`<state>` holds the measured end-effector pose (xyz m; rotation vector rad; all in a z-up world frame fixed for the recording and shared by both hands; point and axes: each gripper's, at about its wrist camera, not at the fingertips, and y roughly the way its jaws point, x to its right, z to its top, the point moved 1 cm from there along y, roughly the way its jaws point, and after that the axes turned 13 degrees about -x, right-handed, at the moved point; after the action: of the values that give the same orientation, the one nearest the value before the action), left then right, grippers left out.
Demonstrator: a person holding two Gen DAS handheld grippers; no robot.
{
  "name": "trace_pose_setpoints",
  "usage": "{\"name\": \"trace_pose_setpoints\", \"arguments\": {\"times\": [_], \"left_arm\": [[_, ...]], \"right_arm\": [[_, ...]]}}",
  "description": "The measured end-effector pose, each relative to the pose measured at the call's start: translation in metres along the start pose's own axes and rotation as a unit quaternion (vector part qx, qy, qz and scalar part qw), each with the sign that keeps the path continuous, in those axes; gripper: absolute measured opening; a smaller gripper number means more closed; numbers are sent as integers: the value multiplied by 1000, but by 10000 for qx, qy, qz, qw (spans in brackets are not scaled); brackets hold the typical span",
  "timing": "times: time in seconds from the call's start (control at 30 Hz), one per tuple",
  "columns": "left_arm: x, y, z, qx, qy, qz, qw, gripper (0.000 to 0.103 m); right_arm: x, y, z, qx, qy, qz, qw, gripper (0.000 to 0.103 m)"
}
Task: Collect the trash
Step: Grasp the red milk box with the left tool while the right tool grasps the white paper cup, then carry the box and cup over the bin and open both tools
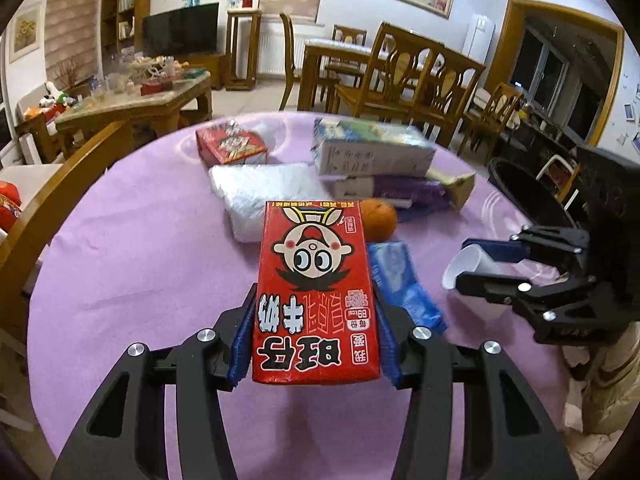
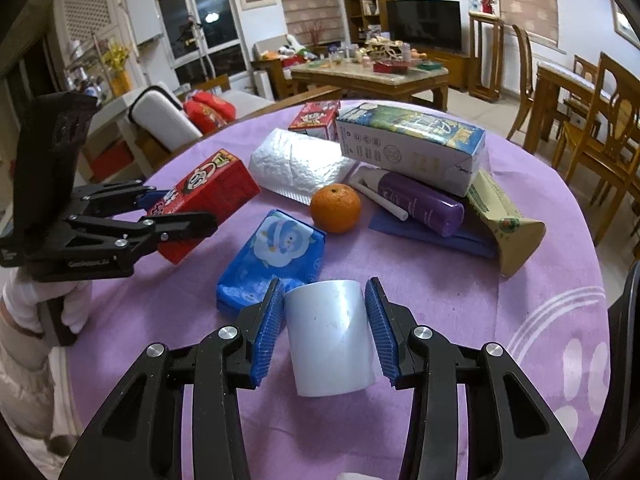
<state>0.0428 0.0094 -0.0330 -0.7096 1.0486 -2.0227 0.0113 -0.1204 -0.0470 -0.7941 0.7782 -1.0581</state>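
Left gripper (image 1: 316, 344) clamps red milk carton (image 1: 316, 292), long axis pointing forward, lifted off tablecloth (image 1: 140, 280). Right gripper (image 2: 326, 332) pinches white paper cup (image 2: 330, 340) near the table's near edge; black bin (image 1: 532, 196) lies beyond the right edge, nearer the right gripper.

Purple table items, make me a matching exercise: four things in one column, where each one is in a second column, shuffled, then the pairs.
Things:
1. red milk carton
2. white paper cup
3. orange
4. purple bottle

Places:
A. under the big white carton
B. between the right gripper's fingers
C. loose on the cloth, beside the blue tissue pack
D. between the left gripper's fingers

Pairs: 1-D, 2-B, 3-C, 4-A
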Motion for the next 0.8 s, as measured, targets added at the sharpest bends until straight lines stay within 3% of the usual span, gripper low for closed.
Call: {"name": "trace_pose_setpoints", "arguments": {"times": [0.33,0.8], "left_arm": [[39,-18,18,652,-24,-311,9974,50],[108,-4,48,736,326,-624,9948,50]], "right_arm": [[26,-51,-18,757,486,222,9957,42],[83,-114,-54,1502,1200,297,9809,42]]}}
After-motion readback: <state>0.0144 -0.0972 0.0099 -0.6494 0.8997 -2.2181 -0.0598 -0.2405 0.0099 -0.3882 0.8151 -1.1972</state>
